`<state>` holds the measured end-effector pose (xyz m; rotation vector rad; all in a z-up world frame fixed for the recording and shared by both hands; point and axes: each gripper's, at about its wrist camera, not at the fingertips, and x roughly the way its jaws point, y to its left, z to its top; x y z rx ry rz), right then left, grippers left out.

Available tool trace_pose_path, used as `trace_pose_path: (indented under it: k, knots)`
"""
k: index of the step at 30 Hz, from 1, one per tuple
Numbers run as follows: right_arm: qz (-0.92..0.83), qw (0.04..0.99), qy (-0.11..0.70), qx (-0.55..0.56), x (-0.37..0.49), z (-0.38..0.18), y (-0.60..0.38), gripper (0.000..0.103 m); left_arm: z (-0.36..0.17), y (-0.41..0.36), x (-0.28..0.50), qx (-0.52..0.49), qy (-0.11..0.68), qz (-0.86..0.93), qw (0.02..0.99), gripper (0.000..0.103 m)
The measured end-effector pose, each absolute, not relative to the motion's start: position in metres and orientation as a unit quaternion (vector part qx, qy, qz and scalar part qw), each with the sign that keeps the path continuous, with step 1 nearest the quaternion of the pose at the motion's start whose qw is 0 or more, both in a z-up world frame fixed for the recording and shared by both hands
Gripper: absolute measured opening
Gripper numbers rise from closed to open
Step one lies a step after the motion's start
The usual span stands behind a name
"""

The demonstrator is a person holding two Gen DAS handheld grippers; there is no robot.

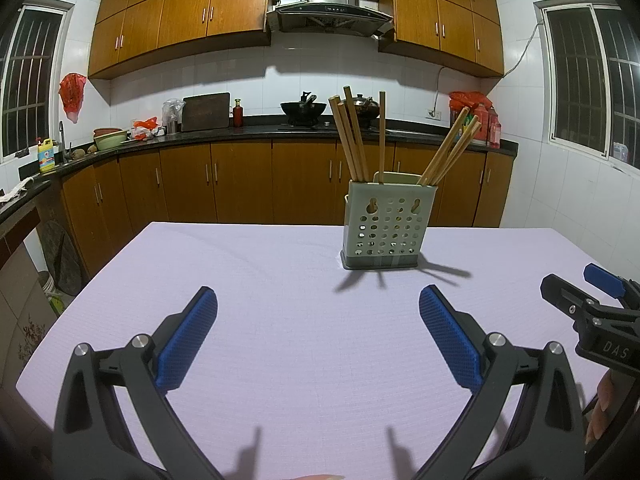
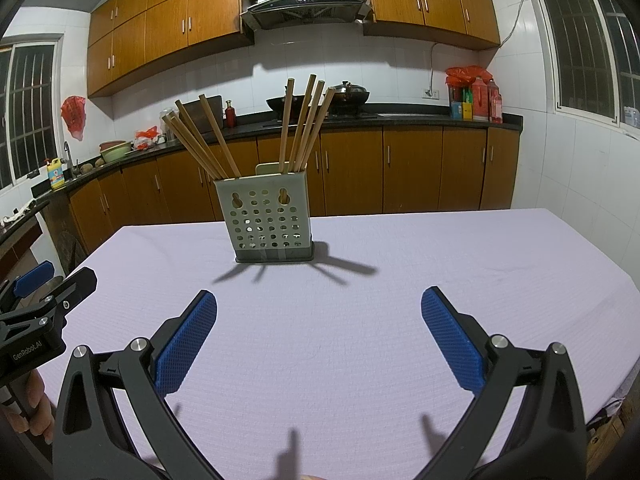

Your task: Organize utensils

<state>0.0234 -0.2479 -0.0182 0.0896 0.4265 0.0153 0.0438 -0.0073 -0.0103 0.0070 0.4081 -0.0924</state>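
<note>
Left wrist view shows your chopsticks point(image 1: 356, 140) already standing in the holder point(image 1: 386, 224) mid-bench point(image 1: 240, 280); both grippers' fingers point(image 1: 188, 340) spread apart, empty. Little looks left.

A desk point(image 1: 280, 320) under a pale lilac cloth carried one thing: a perforated holder point(image 1: 386, 226) full of wooden chopsticks point(image 1: 354, 140), standing upright.

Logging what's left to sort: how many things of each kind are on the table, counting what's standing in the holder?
Wooden chopsticks: 8
Perforated utensil holder: 1
Total: 9, on the lilac tablecloth. A pale item behind the chopsticks is too hidden to name.
</note>
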Motion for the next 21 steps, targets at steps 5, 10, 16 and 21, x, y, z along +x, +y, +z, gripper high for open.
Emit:
trace_pose_path:
  k: [5,10,16,21]
  knots:
    - [0.008,0.976,0.212,0.044,0.0234,-0.0188,-0.2475,0.101,-0.0101,-0.0072,0.0438,0.004,0.203,-0.046,0.978,0.099]
    - [0.008,0.976,0.212,0.045,0.0234,-0.0185,-0.2472,0.101,-0.0097,-0.0067,0.0437,0.003,0.202,-0.045,0.978,0.099]
    - [0.008,0.976,0.213,0.045,0.0222,-0.0216,-0.2462,0.101,-0.0133,-0.0063,0.0457,0.005,0.207,-0.045,0.977,0.099]
    - [0.008,0.976,0.213,0.045,0.0214,-0.0223,-0.2451,0.101,-0.0179,-0.0066,0.047,0.005,0.209,-0.045,0.977,0.099]
